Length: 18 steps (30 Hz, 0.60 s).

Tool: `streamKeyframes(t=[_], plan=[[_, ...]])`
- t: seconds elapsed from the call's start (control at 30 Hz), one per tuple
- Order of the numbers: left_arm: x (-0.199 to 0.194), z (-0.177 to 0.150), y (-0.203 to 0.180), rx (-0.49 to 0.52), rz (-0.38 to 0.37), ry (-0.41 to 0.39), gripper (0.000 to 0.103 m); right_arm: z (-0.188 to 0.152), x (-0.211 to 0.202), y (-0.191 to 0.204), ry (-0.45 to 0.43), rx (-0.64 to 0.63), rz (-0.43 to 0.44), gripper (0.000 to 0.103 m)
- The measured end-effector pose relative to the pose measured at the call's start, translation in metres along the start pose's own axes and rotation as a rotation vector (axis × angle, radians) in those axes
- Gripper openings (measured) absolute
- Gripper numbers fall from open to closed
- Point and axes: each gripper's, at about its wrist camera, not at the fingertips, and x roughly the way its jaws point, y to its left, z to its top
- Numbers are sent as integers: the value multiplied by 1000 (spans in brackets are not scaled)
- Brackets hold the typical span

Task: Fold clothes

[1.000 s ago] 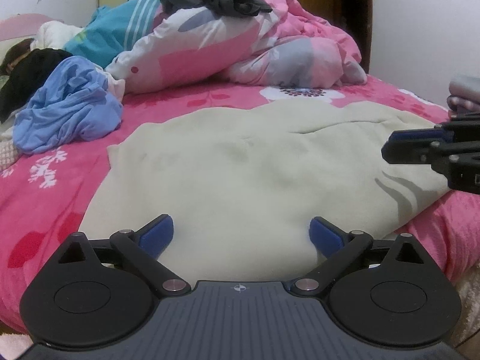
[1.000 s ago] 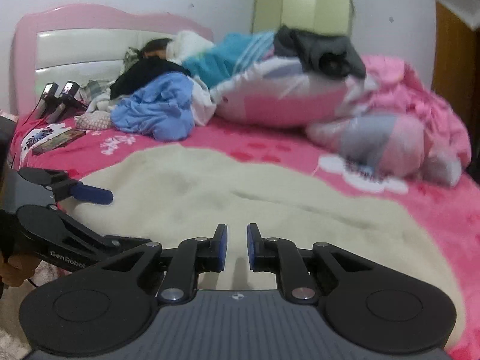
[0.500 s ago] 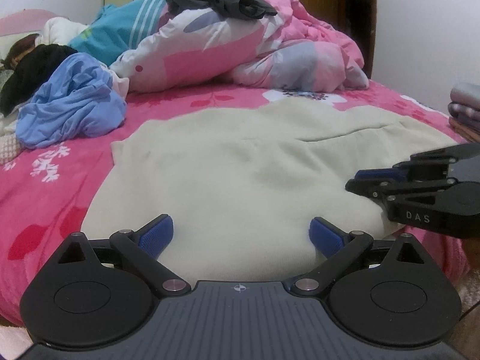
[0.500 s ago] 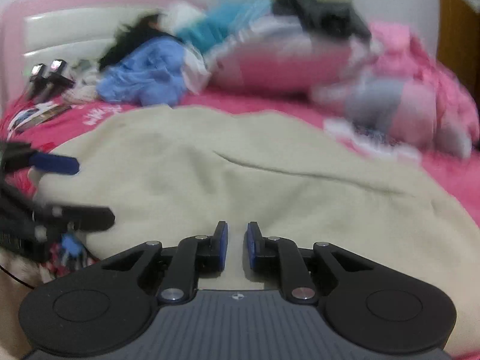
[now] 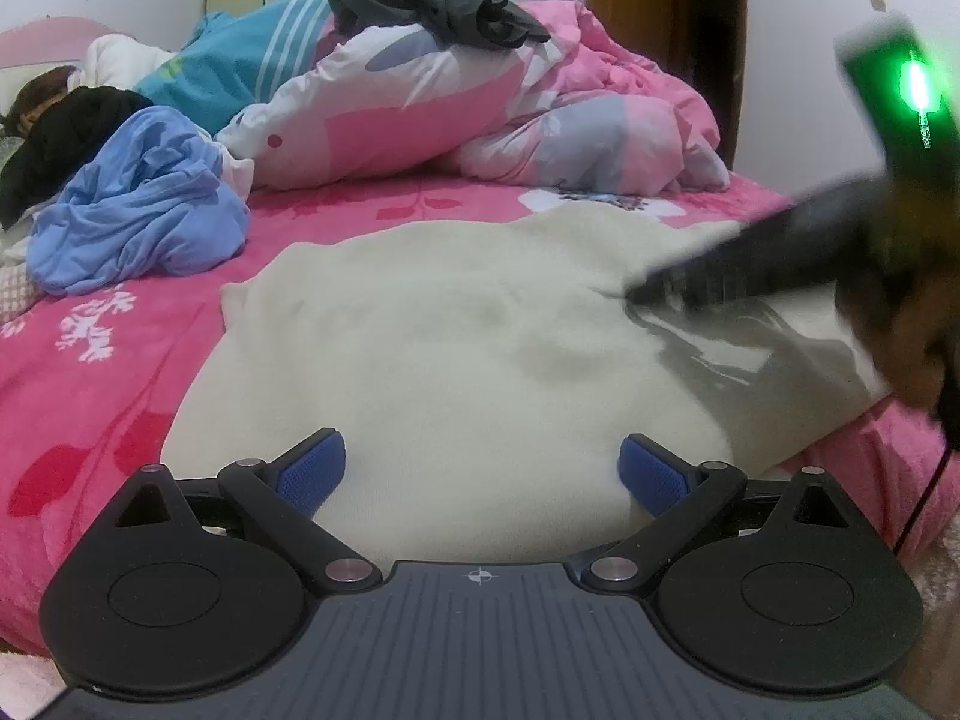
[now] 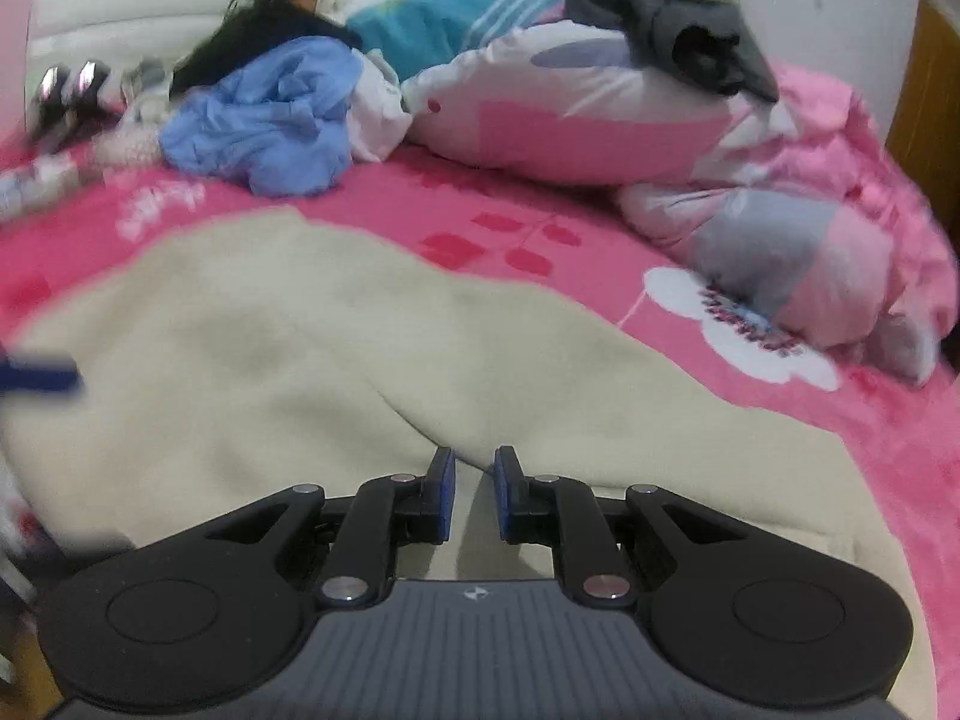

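A cream garment (image 5: pixel 456 348) is spread nearly flat across the pink bed (image 5: pixel 90 396), a broad working surface being given for folding; whether a fold has been laid in it cannot be settled, though a soft ridge is seen near its middle. The left gripper (image 5: pixel 483 474) is held low at the garment's 6 o'clock edge with its jaws wide apart and nothing between them, as if readied to take the hem. The right gripper (image 6: pixel 474 495) is held over the cloth with its jaws nearly closed; a narrow gap shows and, as far as the blurred view allows, no cloth is pinched. At 10 o'clock a crumpled blue garment (image 5: pixel 138 222) is left heaped.
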Motion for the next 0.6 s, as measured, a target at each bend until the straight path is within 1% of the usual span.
streamKeyframes(t=[0.03, 0.07, 0.33, 0.37, 0.4, 0.47, 0.5, 0.57, 0.6], plan=[[0, 0, 0, 0, -1, -1, 100, 10, -4, -6, -28, 27, -7, 14], [0, -1, 0, 0, -2, -3, 100, 14, -1, -10, -32, 42, -11, 14], [-2, -2, 3, -10, -15, -12, 100, 13, 47, -33, 50, 96, -21, 15], [-2, -2, 3, -11, -17, -15, 100, 18, 47, -36, 57, 105, -15, 15], [-2, -3, 3, -10, -18, -18, 100, 26, 43, -39, 44, 112, -7, 15], [-2, -2, 3, -8, -19, -18, 100, 39, 40, -44, -3, 120, -29, 15], [-2, -2, 4, -9, -21, -18, 100, 41, 45, -47, -4, 137, -36, 15], [-2, -2, 4, -13, -25, -19, 100, 40, 62, -54, 12, 182, -40, 15], [-2, -2, 4, -13, -26, -20, 100, 33, 77, -56, 50, 200, -50, 15]])
